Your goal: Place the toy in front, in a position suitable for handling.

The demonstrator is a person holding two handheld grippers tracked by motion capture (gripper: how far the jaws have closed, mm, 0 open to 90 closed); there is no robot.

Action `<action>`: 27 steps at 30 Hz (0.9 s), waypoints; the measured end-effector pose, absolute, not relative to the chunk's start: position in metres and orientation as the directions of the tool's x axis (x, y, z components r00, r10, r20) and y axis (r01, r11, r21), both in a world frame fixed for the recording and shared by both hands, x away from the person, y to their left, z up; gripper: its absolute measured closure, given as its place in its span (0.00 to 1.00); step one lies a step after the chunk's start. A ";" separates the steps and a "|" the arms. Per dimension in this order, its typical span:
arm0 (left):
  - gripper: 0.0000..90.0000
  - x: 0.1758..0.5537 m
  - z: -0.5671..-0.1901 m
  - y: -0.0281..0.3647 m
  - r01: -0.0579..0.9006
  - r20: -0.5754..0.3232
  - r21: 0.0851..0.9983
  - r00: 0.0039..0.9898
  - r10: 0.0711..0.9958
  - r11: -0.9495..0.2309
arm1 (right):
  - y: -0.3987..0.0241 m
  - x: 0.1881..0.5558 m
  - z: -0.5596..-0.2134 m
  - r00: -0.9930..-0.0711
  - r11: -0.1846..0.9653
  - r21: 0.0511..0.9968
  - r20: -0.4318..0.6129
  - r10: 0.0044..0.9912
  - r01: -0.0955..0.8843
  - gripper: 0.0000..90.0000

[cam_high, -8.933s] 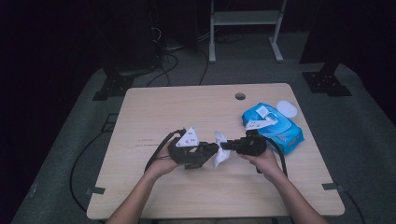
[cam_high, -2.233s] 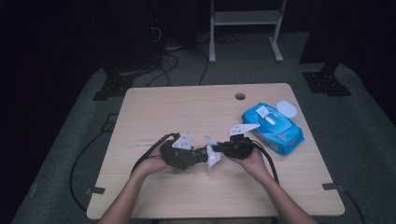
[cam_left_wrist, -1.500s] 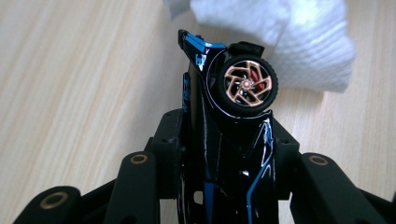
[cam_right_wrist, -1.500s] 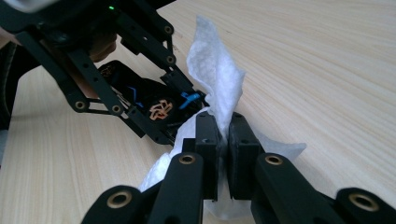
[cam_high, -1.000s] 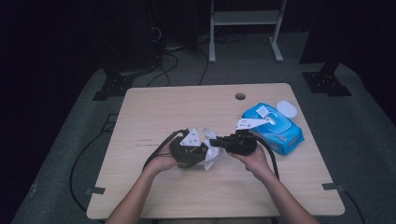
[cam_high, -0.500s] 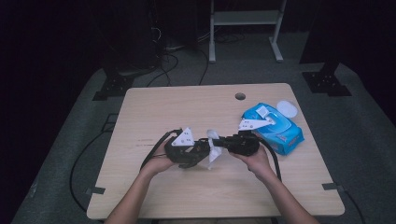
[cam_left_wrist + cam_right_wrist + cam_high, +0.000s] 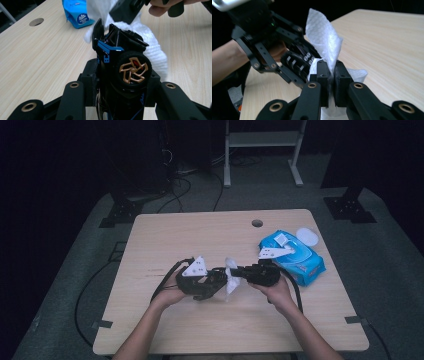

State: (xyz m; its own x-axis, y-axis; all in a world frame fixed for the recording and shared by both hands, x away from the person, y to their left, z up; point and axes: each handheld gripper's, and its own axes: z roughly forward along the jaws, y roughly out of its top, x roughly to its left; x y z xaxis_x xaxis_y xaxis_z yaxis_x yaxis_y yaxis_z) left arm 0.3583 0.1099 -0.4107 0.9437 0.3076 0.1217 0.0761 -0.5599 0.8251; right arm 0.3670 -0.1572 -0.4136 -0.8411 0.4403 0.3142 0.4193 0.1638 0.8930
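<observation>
1. Tongs first: my left gripper (image 7: 212,282) is clamping a black and blue toy car (image 7: 122,62) between its jaws, gold-spoked wheel facing the camera in the left gripper view. The jaws are sitting partly closed, pressing on the car's body.
2. My right gripper (image 7: 331,75) is pinching a white wet wipe (image 7: 324,37), jaws squeezed almost together with the sheet sticking up out of them.
3. From the high view I'm seeing both grippers meeting nose to nose over the middle of the wooden table (image 7: 200,235), with the wipe (image 7: 231,279) bunched between them, right against the car.
4. That overhead shot is too small to make out the car; the left gripper view is giving me that detail, plus the wipe (image 7: 150,45) lying behind the car and touching it.
5. The right gripper view is showing the wipe's embossed texture and my left gripper (image 7: 287,57) just beside it.
6. The blue wipes pack (image 7: 295,257) is lying near the table's right edge, with its white lid (image 7: 307,237) lying beside it. A corner of the pack (image 7: 77,13) is also peeking into the left gripper view, by the table's hole (image 7: 36,22).
</observation>
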 end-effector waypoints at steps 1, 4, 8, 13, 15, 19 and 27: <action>0.63 0.358 -0.411 0.110 0.077 0.120 0.826 0.944 0.308 -0.559 | -0.158 0.368 -0.414 -0.841 0.164 0.893 0.312 0.442 0.418 0.94; 0.63 0.359 -0.411 0.111 0.080 0.119 0.827 0.943 0.312 -0.557 | -0.159 0.370 -0.422 -0.830 0.175 0.881 0.323 0.455 0.439 0.94; 0.63 0.360 -0.411 0.110 0.078 0.118 0.827 0.944 0.308 -0.557 | -0.160 0.370 -0.424 -0.827 0.178 0.877 0.329 0.456 0.447 0.94; 0.64 0.362 -0.411 0.105 0.076 0.125 0.817 0.945 0.303 -0.572 | -0.155 0.366 -0.405 -0.849 0.176 0.893 0.310 0.429 0.415 0.94; 0.64 0.363 -0.410 0.102 0.070 0.133 0.811 0.945 0.300 -0.581 | -0.152 0.365 -0.400 -0.857 0.172 0.898 0.308 0.414 0.406 0.94; 0.64 0.364 -0.409 0.098 0.063 0.145 0.799 0.945 0.293 -0.597 | -0.145 0.365 -0.394 -0.868 0.168 0.906 0.299 0.396 0.388 0.94; 0.63 0.374 -0.415 0.103 0.116 0.090 0.805 0.946 0.312 -0.581 | -0.161 0.373 -0.422 -0.821 0.206 0.871 0.306 0.482 0.446 0.94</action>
State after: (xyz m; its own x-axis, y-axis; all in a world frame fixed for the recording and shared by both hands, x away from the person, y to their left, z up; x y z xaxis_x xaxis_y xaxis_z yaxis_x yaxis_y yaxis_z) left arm 0.3738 0.1035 -0.4147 0.9457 0.3125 0.0897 0.1157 -0.5812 0.8055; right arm 0.3732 -0.1606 -0.4216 -0.8211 0.4819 0.3058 0.4456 0.2064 0.8711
